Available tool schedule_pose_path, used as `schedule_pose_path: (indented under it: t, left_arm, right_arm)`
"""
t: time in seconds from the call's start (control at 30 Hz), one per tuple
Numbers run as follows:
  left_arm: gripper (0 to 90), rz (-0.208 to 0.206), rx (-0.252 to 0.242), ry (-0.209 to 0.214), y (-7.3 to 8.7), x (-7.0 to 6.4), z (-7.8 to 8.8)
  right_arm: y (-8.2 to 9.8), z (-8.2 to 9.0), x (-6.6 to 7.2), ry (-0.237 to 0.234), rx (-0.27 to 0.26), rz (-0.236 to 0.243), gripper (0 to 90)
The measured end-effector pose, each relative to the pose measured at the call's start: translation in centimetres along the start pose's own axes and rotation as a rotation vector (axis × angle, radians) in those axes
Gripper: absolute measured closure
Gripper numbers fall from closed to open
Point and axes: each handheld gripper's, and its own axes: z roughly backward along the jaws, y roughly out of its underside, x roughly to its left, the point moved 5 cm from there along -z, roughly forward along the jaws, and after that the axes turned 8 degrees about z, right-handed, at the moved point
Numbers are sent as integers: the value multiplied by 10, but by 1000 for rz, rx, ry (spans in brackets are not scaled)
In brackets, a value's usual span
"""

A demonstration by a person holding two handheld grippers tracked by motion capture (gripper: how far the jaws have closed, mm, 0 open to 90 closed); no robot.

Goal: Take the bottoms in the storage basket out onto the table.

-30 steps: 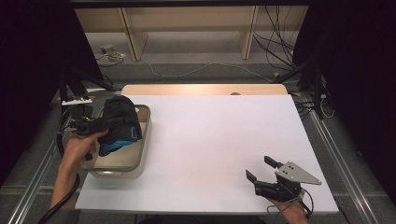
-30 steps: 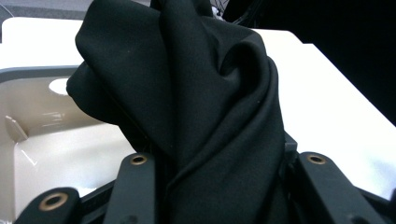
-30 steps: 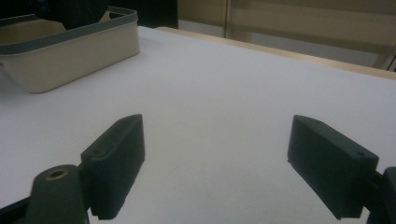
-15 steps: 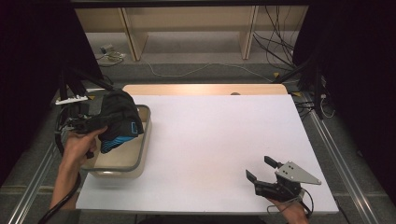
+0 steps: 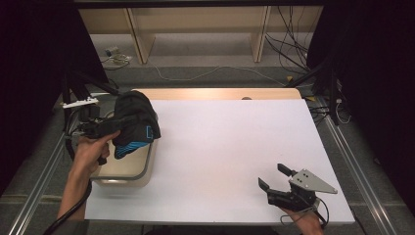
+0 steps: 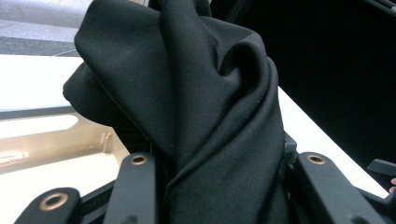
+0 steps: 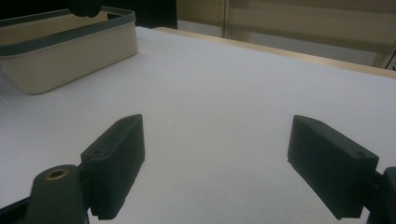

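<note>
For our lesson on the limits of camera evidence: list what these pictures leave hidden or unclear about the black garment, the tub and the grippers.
- Tub contents: high view, covered by the black garment and the person's hand.
- Left gripper pads: left gripper view, buried in cloth.
- Garment type: bunched folds.
- Right gripper: open, nothing between its jaws.
</note>
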Motion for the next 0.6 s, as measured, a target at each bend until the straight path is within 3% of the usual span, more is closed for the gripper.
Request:
schedule_pose_path:
  t: [0.6]
  left_arm:
    - [578,-16,47,101,5,-35,-24]
  right_arm:
    - [1,-1,-2,7,7,-5,198]
